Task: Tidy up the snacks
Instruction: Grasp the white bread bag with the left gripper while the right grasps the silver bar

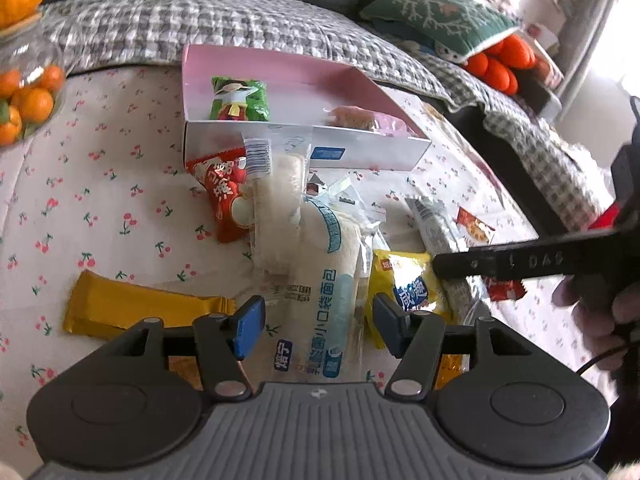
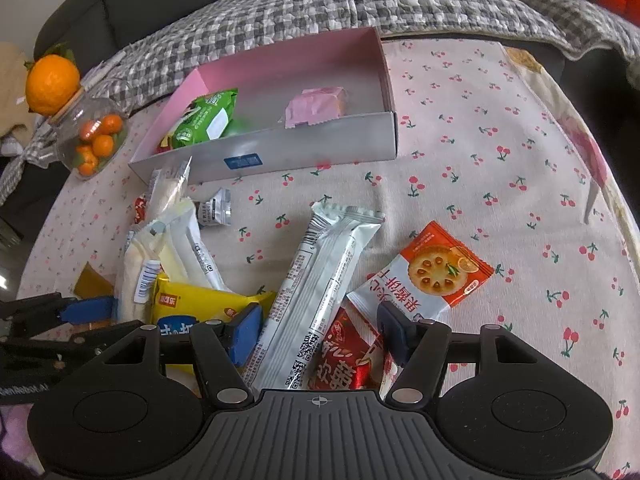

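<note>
On the table: snacks lie scattered before the box (image 1: pixel 248 136)
Left gripper (image 1: pixel 318 326): fingers parted astride the bread packet (image 1: pixel 328 280) — not seen pressing; positioned for pickup
Right gripper (image 2: pixel 318 330): fingers apart over the silver bar (image 2: pixel 316 292) — unclamped

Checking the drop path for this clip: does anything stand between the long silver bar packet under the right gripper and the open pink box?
Nothing visible does. The silver bar packet lies between the right gripper's fingers, and only bare cherry-print cloth separates it from the pink box's low front wall. Inside, the space between the green packet and pink packet is free.
</note>
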A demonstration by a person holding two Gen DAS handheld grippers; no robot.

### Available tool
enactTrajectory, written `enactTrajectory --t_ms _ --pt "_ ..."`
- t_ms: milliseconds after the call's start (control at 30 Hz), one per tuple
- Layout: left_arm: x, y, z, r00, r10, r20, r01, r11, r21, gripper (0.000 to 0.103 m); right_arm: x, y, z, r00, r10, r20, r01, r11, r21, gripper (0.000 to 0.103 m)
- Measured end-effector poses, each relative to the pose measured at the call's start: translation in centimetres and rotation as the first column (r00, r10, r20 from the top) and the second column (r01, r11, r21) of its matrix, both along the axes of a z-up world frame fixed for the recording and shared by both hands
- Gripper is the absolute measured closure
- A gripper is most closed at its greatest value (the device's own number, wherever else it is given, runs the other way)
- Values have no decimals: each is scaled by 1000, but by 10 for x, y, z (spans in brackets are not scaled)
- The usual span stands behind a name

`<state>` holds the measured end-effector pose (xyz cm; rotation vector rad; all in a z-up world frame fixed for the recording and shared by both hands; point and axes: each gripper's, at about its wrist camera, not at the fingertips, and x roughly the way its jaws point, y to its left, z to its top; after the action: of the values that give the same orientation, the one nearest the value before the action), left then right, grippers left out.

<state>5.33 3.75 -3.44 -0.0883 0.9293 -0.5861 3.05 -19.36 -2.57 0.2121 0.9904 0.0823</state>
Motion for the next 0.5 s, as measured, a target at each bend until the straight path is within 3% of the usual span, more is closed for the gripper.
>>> enactTrajectory --t_ms 67,133,200,333,500 --pt "1 1 -1 1000 17 -11 -18 999 -29 50 0 2 -1 1000 2 10 -2 1000 -13 41" --pt "1 2 0 999 30 -16 -31 998 -56 66 1 3 -1 1000 1 23 -1 1000 -13 49" --pt "1 0 2 999 41 -10 -41 998 -48 73 2 3 -1 999 -10 37 10 1000 -2 63" --pt "-2 -4 5 999 48 8 -48 999 -12 75 4 5 1 999 -23 43 23 1000 -2 73" --pt "-2 -1 8 998 58 6 -58 998 -9 76 5 -3 4 999 -32 23 31 998 48 74"
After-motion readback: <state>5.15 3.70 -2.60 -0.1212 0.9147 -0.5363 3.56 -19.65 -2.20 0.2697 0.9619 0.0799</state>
